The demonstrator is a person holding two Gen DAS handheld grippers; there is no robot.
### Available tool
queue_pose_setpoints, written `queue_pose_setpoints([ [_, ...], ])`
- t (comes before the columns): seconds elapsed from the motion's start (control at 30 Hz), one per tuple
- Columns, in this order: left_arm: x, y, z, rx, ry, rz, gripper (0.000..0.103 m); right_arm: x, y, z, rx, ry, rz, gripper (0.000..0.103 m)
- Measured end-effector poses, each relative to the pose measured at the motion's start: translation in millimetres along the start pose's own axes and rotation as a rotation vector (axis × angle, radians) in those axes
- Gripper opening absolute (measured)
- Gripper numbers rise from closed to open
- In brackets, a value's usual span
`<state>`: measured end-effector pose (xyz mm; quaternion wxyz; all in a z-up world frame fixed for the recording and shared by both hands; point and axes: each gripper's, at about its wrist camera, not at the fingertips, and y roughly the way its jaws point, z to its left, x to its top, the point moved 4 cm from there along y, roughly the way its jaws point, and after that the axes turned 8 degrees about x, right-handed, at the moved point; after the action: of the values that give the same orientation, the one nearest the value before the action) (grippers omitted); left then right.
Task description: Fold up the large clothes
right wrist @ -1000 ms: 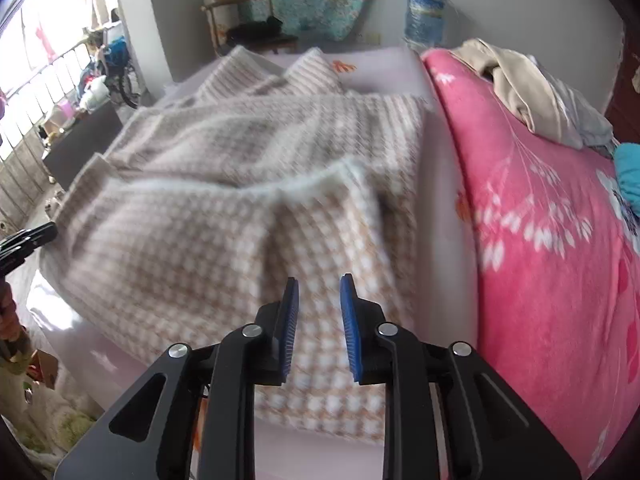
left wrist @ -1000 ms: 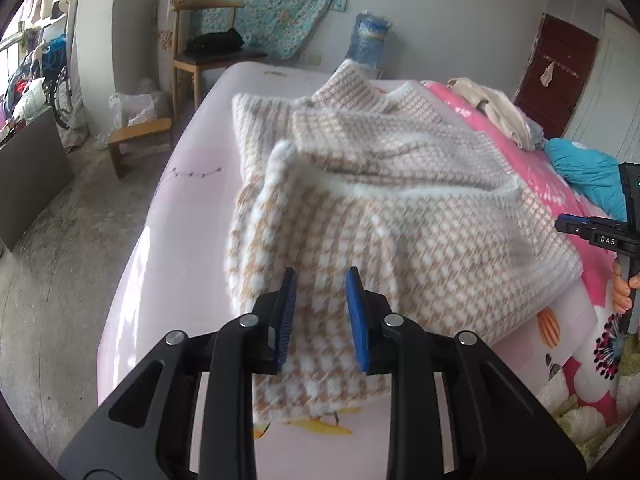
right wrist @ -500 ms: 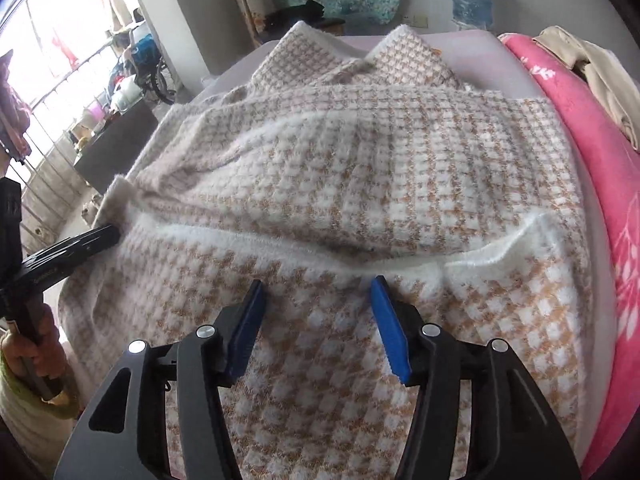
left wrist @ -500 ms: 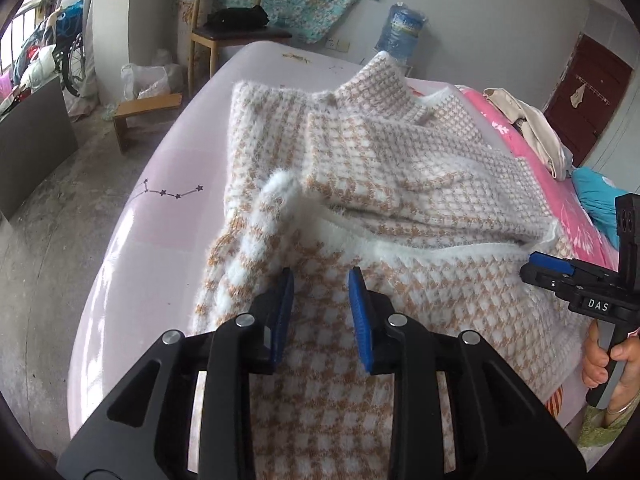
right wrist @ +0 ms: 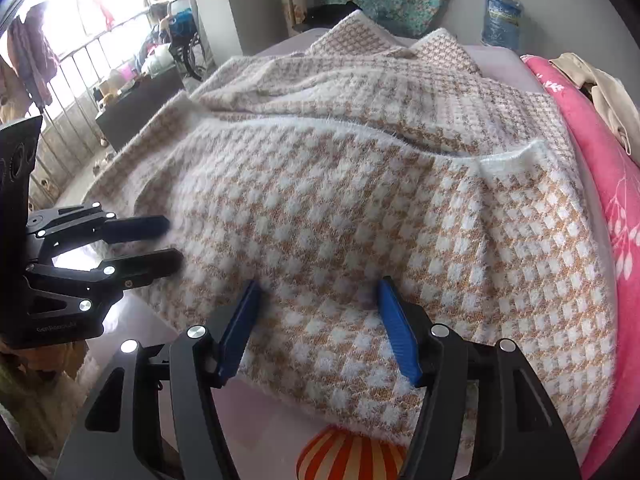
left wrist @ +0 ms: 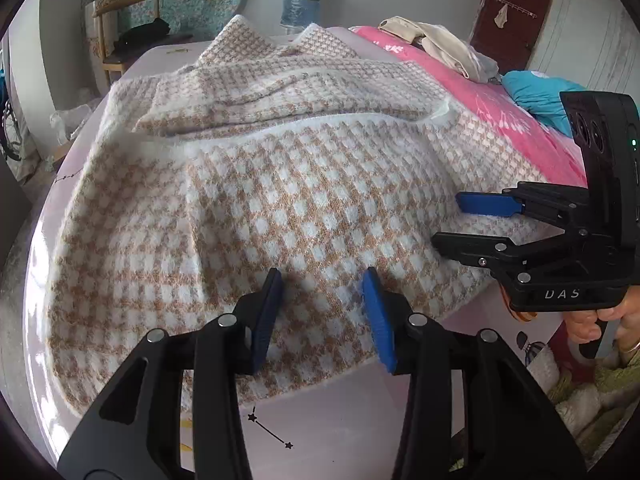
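Here the checked sweater (left wrist: 280, 184) lies spread across the near half of the bed (left wrist: 344, 432), its bottom part folded up over the body, the collar pointing away toward the far wall.

The left gripper (left wrist: 322, 316) hangs over the near hem with its jaws spread and nothing between them. The right gripper (right wrist: 318, 324) is the same: jaws wide apart above the hem, gripping nothing. Each one shows in the other's view, low and close to the fabric at its own end of the hem.

The risk, as I judge it, is the thick fuzzy knit: a jaw closing here could catch only the top layer, so the fold would drag apart or bunch. The hem also lies close to the bed's edge, and a careless pull could slide it off.

The bed has a pale lilac sheet with printed stars; a pink floral blanket (right wrist: 608, 184) lies to the right. A wooden chair (left wrist: 120, 28), a water bottle (left wrist: 298, 2) and a dark red door (left wrist: 512, 16) stand beyond.
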<state>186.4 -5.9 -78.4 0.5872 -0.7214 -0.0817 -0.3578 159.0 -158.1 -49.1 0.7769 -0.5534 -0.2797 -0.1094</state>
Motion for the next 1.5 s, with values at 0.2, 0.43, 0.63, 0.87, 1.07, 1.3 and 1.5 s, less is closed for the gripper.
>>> queue_pose_setpoints([
  [0.2,2,-22,-4,0.025,0.038,-0.043,0.042,0,-21,28,-0.006,-0.078,-0.046,0.059],
  [0.43,0,-19,4,0.059,-0.023,-0.023,0.046,-9,-20,26,-0.074,-0.051,-0.035,0.060],
  [0.63,-15,-5,34,0.101,-0.097,0.019,0.049,-35,-22,-11,-0.092,0.068,-0.032,0.062],
  [0.87,-11,-30,53,0.142,-0.136,-0.022,0.050,-30,-57,-18,-0.183,0.050,-0.094,0.061],
  [1.07,-18,-16,77,0.157,-0.216,0.018,0.050,-49,-45,-62,-0.208,0.172,-0.060,0.062],
  [1.3,-18,-17,77,0.164,-0.221,0.019,0.051,-45,-79,-76,-0.292,0.227,-0.146,0.071],
  [1.5,-16,-17,76,0.156,-0.223,0.026,0.055,-45,-66,-82,-0.302,0.234,-0.091,0.071],
])
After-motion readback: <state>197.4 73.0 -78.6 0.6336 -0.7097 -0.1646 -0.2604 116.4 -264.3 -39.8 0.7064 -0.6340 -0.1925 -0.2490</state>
